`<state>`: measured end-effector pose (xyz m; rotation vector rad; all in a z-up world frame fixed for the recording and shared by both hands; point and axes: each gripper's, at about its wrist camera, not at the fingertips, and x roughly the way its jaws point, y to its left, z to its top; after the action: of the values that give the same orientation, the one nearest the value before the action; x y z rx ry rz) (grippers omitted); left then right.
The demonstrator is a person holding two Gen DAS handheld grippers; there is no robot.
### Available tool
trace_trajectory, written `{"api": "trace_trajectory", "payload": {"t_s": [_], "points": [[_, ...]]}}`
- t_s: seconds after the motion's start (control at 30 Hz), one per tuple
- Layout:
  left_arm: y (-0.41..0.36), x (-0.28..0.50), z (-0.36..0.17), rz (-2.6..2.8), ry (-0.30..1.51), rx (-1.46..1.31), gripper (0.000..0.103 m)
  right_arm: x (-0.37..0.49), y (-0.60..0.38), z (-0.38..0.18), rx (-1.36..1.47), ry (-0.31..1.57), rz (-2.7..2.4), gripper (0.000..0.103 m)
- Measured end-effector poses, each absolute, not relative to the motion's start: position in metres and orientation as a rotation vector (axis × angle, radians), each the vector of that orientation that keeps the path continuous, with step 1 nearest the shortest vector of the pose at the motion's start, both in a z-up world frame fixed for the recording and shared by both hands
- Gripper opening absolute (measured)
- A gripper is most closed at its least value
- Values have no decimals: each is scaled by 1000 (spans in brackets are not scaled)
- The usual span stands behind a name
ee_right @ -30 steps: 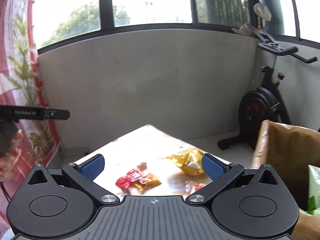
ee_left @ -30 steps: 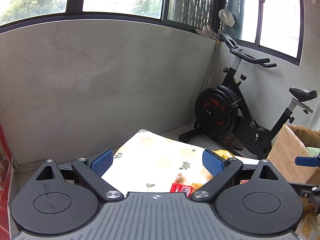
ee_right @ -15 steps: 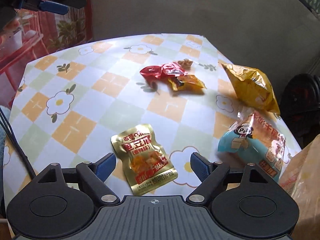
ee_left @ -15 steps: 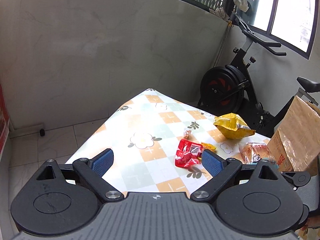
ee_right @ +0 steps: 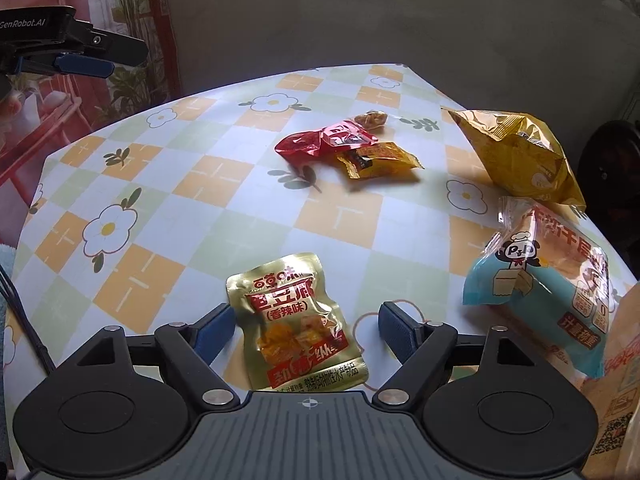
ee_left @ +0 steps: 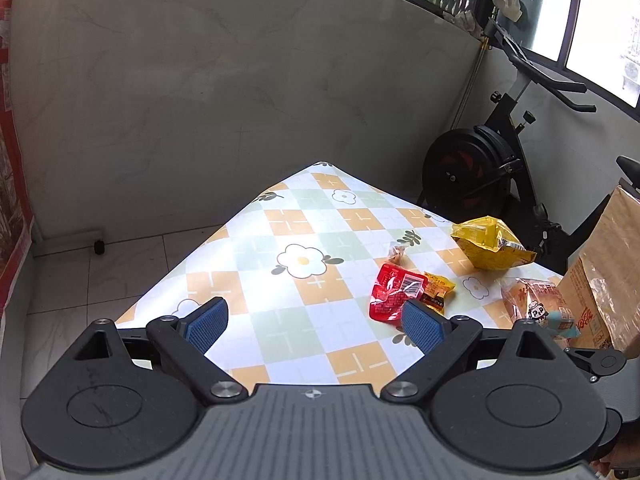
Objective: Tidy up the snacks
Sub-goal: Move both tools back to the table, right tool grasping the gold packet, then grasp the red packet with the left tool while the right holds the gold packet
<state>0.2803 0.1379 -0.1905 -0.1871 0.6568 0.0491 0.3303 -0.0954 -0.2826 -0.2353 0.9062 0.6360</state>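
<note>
My right gripper hung low over the near part of the tabletop, and its fingers were wide apart. A gold snack pouch lay flat between them, but the fingers did not touch it. To the right lay a blue and clear bread bag, and a cardboard box stood just beside it. A big yellow chip bag sat farther back on the right. Near the middle, a red packet touched an orange packet, with a tiny clear packet just behind them.

My left gripper was up over the near left edge of the tabletop. Its fingers were apart too and held nothing. An exercise bike stood far off on the right.
</note>
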Motion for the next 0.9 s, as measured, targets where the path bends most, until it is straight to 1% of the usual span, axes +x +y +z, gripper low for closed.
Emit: {"api": "trace_trajectory", "payload": {"t_s": [0.1,0.17,0.2,0.23,0.37,0.57,0.77,0.87,0.9], "points": [[133,280,-195,69,665,-186,95,327,-94,-284,-206,888,595,74],[131,277,-198,84,669,-185,95,325,-93,-283,-188,876,564,65],[129,275,-200,90,672,-182,95,325,-92,-282,-178,871,550,54],[127,273,-201,97,675,-176,94,324,-91,-281,-166,874,543,46],[122,267,-207,139,691,-166,94,314,-89,-281,-129,872,507,44],[107,269,-217,130,718,-139,93,282,-107,-281,49,833,408,43],[80,305,-224,1,686,-48,92,271,-123,-274,79,795,362,43],[69,339,-233,-49,694,5,82,268,-128,-269,64,772,348,43],[65,353,-236,-59,705,19,76,267,-130,-268,64,768,344,43]]}}
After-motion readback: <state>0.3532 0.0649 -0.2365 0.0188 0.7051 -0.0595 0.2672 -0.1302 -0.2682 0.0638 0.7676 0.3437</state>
